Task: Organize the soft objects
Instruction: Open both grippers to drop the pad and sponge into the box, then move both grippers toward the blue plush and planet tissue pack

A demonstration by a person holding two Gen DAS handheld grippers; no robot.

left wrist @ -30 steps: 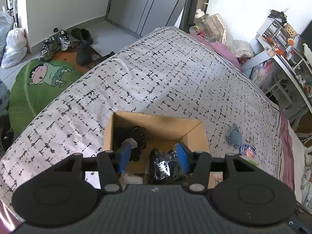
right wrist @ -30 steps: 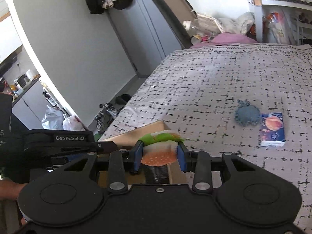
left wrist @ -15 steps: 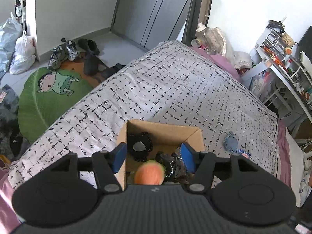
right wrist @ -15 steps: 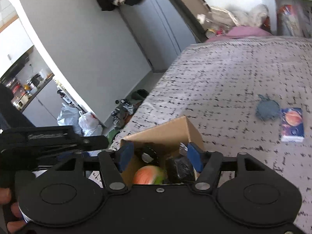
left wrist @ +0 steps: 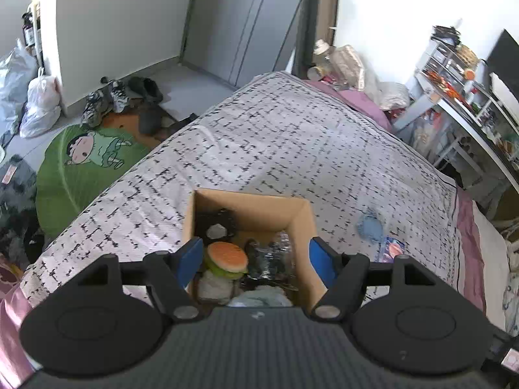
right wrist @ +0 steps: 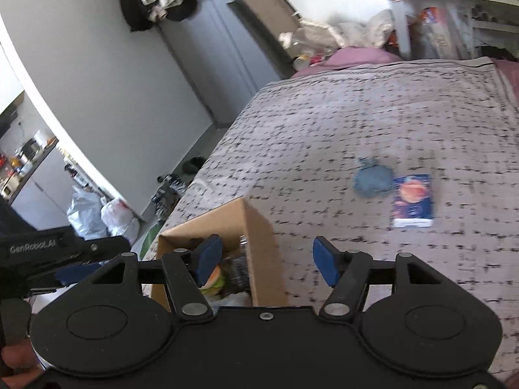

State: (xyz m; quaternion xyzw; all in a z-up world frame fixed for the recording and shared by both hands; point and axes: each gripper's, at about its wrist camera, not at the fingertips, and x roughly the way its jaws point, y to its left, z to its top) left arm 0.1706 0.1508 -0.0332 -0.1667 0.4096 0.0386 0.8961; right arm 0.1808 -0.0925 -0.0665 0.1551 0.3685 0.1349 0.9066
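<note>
Both tools empty, jaws opening: left tool point(left wrist: 254, 261) hangs over the cardboard box point(left wrist: 249, 199), burger toy point(left wrist: 227, 259) inside. Right tool point(right wrist: 266, 259) straddles the box's right wall. Next targets, blue soft toy point(right wrist: 372, 181) and tissue pack point(right wrist: 412, 200), lie touching farther up the bed point(right wrist: 356, 113), ahead-right; right tool judged nearer.

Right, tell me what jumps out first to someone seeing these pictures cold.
The open cardboard box on the patterned bedspread draws the eye, with a toy burger bright among darker items inside. Out on the bedspread to the right lie a blue fabric piece and a small blue packet, side by side. On the floor left of the bed, a green cartoon rug stands out.
</note>
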